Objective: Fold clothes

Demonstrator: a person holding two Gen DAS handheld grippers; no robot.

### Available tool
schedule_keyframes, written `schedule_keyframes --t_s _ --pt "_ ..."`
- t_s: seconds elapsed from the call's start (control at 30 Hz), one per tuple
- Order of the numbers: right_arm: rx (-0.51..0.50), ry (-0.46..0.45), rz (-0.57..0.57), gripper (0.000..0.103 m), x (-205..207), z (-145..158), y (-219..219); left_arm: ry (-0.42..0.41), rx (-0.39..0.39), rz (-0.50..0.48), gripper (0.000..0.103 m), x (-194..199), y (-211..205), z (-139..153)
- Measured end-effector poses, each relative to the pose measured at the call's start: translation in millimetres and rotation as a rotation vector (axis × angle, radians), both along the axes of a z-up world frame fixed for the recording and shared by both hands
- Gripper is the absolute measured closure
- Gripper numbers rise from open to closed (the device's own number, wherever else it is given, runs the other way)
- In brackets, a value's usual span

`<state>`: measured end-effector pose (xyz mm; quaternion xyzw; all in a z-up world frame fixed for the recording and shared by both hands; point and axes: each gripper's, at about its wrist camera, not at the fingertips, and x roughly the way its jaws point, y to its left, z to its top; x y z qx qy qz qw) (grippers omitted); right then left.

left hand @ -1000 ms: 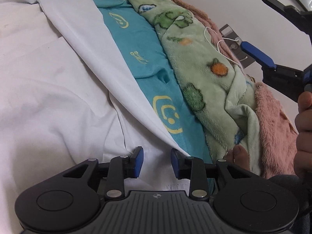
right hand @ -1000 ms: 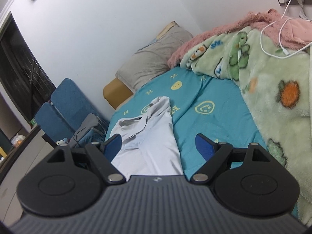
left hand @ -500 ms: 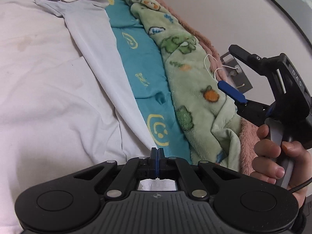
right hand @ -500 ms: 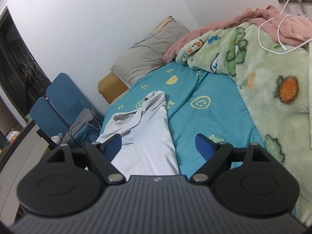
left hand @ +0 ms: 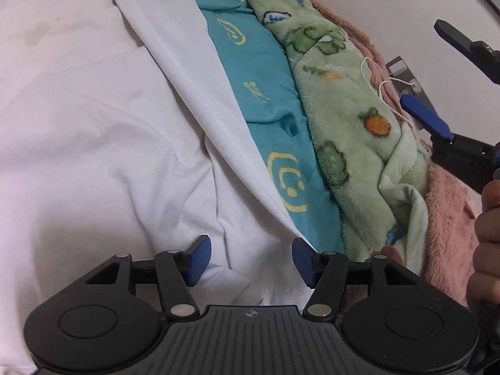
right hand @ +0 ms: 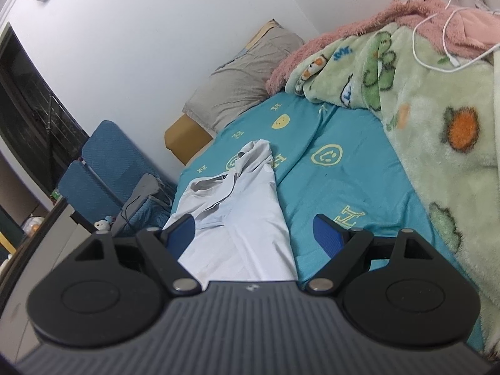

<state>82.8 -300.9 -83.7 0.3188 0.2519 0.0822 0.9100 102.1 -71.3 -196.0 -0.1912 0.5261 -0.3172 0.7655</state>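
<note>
White shirt point(left hand: 103, 143) lies spread flat on the bed, over the teal sheet point(left hand: 259, 72); one side is folded in along a long diagonal crease. From the right wrist view the shirt point(right hand: 237, 218) runs lengthwise, collar at the far end toward the grey pillow point(right hand: 247, 78), hem under the camera.

Left gripper point(left hand: 250, 257): jaws have just been opening and stand apart, low over the shirt's hem corner. Cloth lies under and between the blue pads point(left hand: 197, 259), not pinched. Contact with the cloth is hard to tell at this angle.

Right gripper point(right hand: 253, 234): jaws wide apart, nothing between them, held above the shirt's lower part. It also shows at the right edge of the left wrist view, with the hand point(left hand: 486, 240) on its handle.

Green cartoon blanket point(right hand: 437, 118) is bunched along the wall side of the bed, pink fleece point(right hand: 375, 22) behind it, and a white cable point(right hand: 434, 47) drapes over both. Blue chair point(right hand: 103, 168) beside the bed holds grey clothing point(right hand: 140, 197). No bins or baskets in view.
</note>
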Motion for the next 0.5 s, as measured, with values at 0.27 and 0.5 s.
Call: schedule_keyframes --t_s 0.27,0.5 --pt "0.013 0.023 0.013 0.018 5.0 -5.0 2.9 0.075 -0.114 -0.061 0.062 4.1 -1.4 -12.6" --pt "0.006 0.048 0.013 0.018 11.1 -10.4 4.3 0.069 -0.131 -0.037 0.099 -3.1 10.0 -2.9"
